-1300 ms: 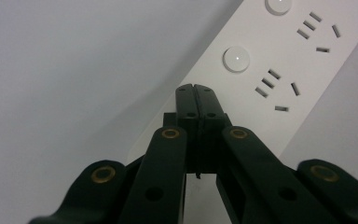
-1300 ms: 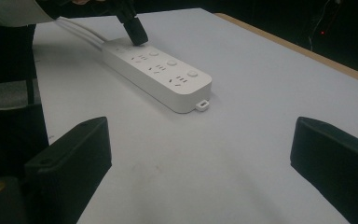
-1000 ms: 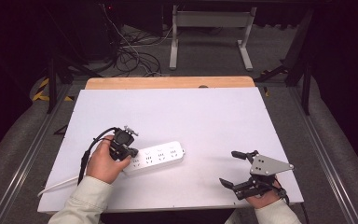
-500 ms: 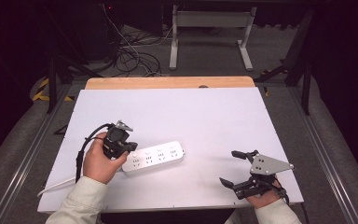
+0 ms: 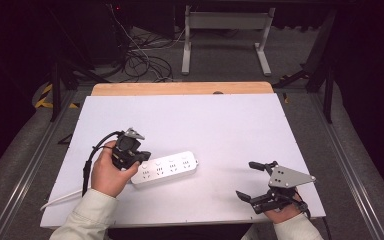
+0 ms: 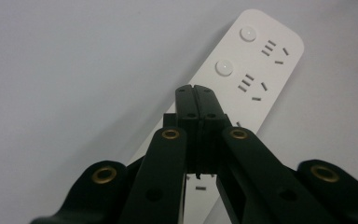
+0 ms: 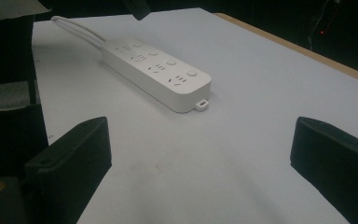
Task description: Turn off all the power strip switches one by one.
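**benchrat:** Starting at the near edge, what's where?

**plugfan:** Near right corner of the white table (image 5: 290,130) is the right gripper (image 5: 252,180), held low by a hand (image 5: 282,216) just past the edge. Jaws spread wide, nothing between them. From its own camera, the two black pads (image 7: 72,149) sit far apart with bare tabletop in the gap, and the power strip (image 7: 156,70) lies well beyond them, off to the left.

**benchrat:** And the left one?

**plugfan:** Near left, a bit farther in. The left hand (image 5: 109,172) has the left gripper (image 5: 141,156) angled down over the left end of the strip. Jaws are pressed fully together, no gap, and they're not clamped on anything. In its own view the closed tips (image 6: 196,91) sit over the strip's (image 6: 256,70) top face, just short of the round buttons (image 6: 224,68). Can't tell if the tips actually touch the plastic or hover just off it.

**benchrat:** Where's the strip itself?

**plugfan:** Flat on the table, left of centre and toward the near side, running left to right with the right end slightly farther away (image 5: 166,169). Sockets and buttons face up. Its white cord (image 5: 62,199) leaves the left end and trails toward the near left corner. A black cable (image 5: 92,155) loops off the left gripper.

**benchrat:** Farther back?

**plugfan:** Bare table, then a wooden strip (image 5: 180,88) along the far edge.
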